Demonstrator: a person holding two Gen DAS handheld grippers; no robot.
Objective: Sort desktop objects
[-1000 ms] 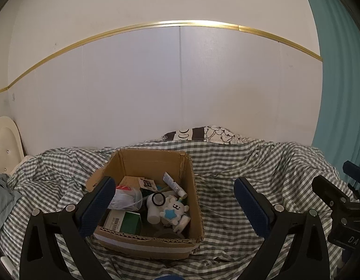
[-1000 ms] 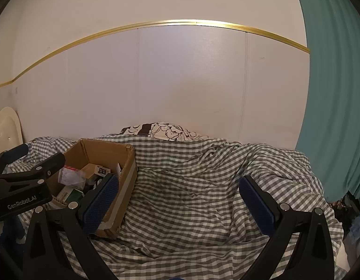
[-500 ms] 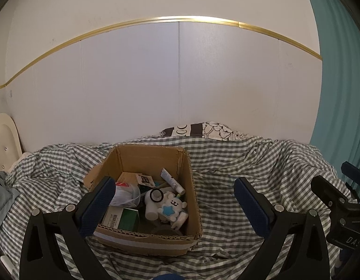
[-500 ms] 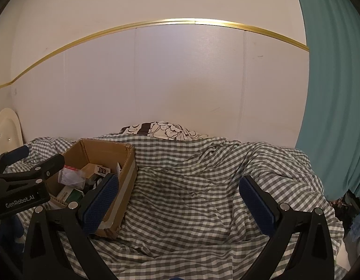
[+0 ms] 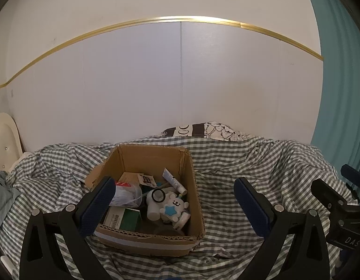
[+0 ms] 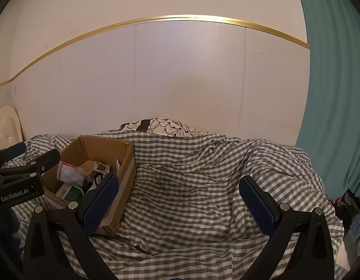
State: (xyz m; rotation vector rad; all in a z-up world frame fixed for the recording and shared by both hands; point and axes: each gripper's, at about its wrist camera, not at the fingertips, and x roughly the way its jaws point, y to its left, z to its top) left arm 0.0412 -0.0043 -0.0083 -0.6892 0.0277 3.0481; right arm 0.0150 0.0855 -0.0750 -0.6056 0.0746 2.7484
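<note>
Both grippers, left (image 5: 173,206) and right (image 6: 178,201), hang open and empty; next, I think, left must reach down into the box (image 5: 191,163) ahead.

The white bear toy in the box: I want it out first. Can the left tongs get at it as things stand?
Probably yes. The left tongs are open and empty, the cardboard box has no lid, and the white bear toy lies on top of the clutter, uncovered, near the right wall.

Grey gingham sheet (image 6: 203,186) rumpled over bed. Floral pillow (image 6: 166,126) against white wall (image 5: 180,81). Teal curtain (image 6: 338,81) at right.
</note>
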